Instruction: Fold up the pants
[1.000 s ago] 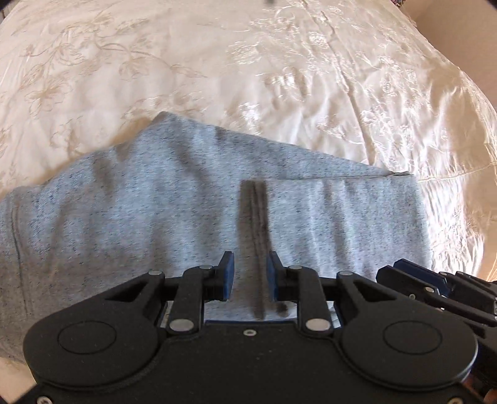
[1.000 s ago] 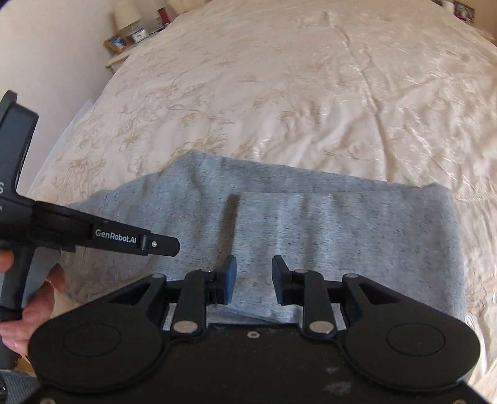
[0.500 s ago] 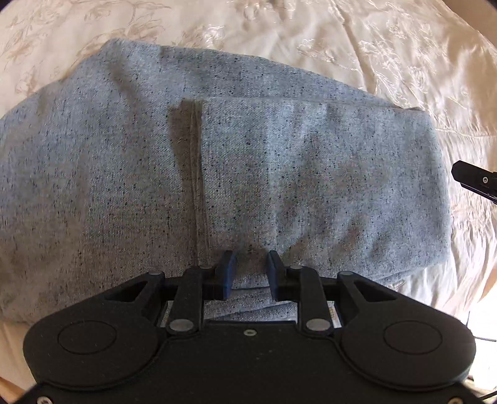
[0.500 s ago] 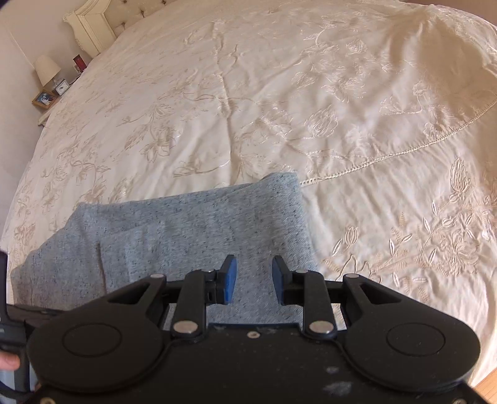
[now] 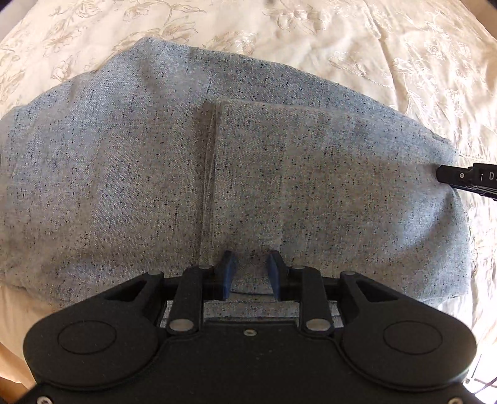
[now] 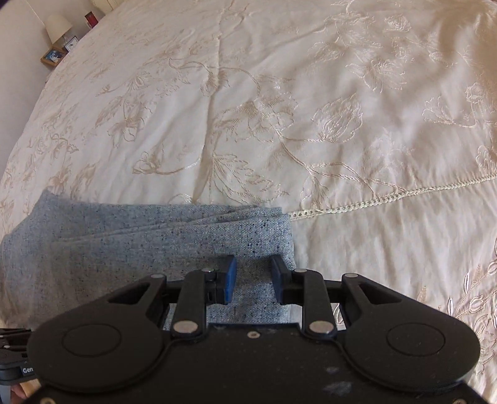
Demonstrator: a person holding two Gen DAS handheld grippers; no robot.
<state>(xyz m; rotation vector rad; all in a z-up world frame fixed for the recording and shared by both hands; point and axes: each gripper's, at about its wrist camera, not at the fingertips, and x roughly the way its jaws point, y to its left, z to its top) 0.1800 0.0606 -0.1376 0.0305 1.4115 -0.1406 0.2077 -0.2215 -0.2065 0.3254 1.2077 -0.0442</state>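
Observation:
Speckled grey pants lie folded on the cream bedspread, with a folded-over layer whose hem runs down the middle. My left gripper points down over the near edge of the pants. Its jaws are opening, and cloth lies below the gap with no pad pressing on it. In the right wrist view the stacked right end of the pants shows. My right gripper hovers at the pants' near right corner. Its jaws are closing a little, with cloth under the gap but not pinched.
The embroidered bedspread stretches far beyond and to the right of the pants. A nightstand with a lamp and a picture frame stands at the far left. Part of the right gripper's body pokes in at the pants' right end.
Both grippers have dropped closer to the pants. The left one came in over the near edge, and the right one swung from the middle to the right end.

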